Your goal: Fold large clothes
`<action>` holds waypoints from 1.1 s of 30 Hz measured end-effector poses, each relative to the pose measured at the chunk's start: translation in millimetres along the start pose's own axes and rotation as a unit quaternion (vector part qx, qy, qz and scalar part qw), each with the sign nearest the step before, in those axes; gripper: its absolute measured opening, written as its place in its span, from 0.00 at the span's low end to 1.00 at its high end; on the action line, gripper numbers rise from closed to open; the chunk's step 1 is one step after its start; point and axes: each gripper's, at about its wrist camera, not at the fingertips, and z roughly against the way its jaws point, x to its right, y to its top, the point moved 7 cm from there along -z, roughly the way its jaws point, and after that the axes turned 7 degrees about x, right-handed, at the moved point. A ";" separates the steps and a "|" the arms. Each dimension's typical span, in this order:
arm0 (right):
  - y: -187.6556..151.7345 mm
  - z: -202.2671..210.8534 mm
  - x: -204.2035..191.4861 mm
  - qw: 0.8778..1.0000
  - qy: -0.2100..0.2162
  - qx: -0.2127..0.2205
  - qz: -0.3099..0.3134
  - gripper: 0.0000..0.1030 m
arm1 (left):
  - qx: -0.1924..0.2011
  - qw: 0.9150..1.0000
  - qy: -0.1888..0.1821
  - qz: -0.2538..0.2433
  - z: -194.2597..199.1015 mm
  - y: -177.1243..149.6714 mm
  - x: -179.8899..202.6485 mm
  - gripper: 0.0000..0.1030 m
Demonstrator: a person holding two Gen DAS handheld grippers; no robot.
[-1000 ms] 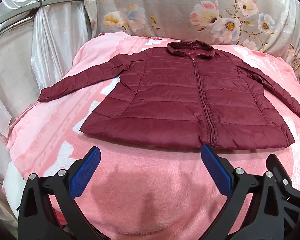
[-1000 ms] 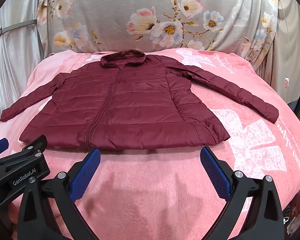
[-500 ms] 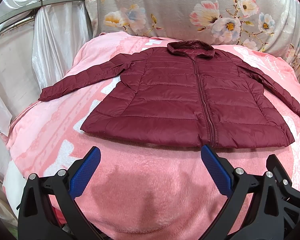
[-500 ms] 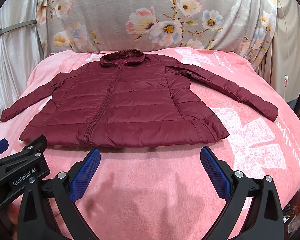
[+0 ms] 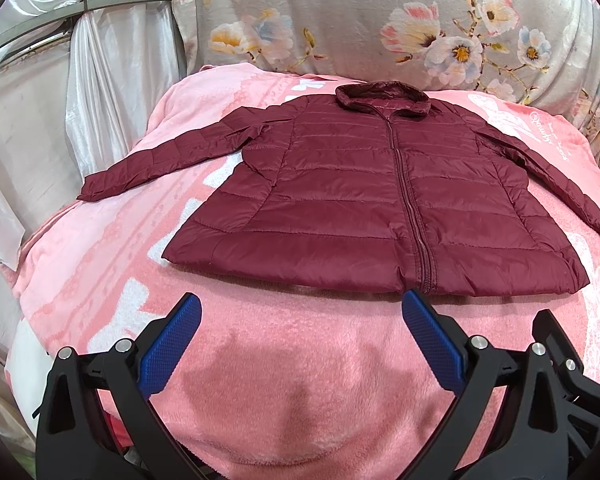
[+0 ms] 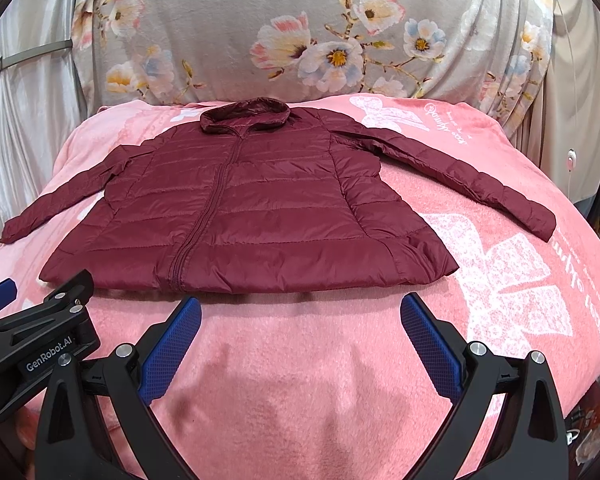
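A maroon quilted puffer jacket [image 5: 380, 200] lies flat, front up and zipped, on a pink fleece blanket [image 5: 300, 380] over a bed, collar toward the floral fabric [image 6: 300, 32] behind. Both sleeves are spread out sideways, their cuffs near the blanket's left and right edges. A broad bare strip of blanket runs between the hem and both claws. The left claw [image 5: 300, 320] hovers just short of the hem, spread wide and holding nothing. The right claw [image 6: 300, 322] is likewise wide apart and empty, beside it. A silvery curtain [image 5: 80, 100] hangs at the left
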 end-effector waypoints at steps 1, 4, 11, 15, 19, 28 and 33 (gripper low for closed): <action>0.1 0.1 -0.2 1.000 0.000 0.000 0.000 0.95 | 0.000 1.000 0.000 0.000 0.6 -0.3 -0.6 0.95; 0.3 -0.1 0.0 1.000 0.000 0.001 0.000 0.95 | 0.001 1.000 0.000 0.000 0.3 -0.2 0.0 0.95; -0.3 -0.1 -0.4 1.000 0.001 0.000 0.000 0.95 | 0.000 1.000 0.000 0.000 0.4 -0.4 -0.2 0.95; -0.9 0.7 -1.2 1.000 0.000 0.000 0.000 0.95 | 0.000 1.000 0.000 0.000 0.7 -0.6 -0.5 0.95; -0.7 0.4 -1.8 1.000 0.001 0.000 0.000 0.95 | 0.000 1.000 0.000 0.000 0.6 -0.7 -0.4 0.95; 1.5 0.5 -4.0 1.000 0.001 0.000 0.001 0.95 | 0.000 1.000 0.000 0.000 0.0 -0.5 -0.1 0.95; 0.5 -0.5 -2.0 1.000 0.002 0.000 0.001 0.95 | 0.000 1.000 0.001 0.000 0.7 -1.4 -1.3 0.95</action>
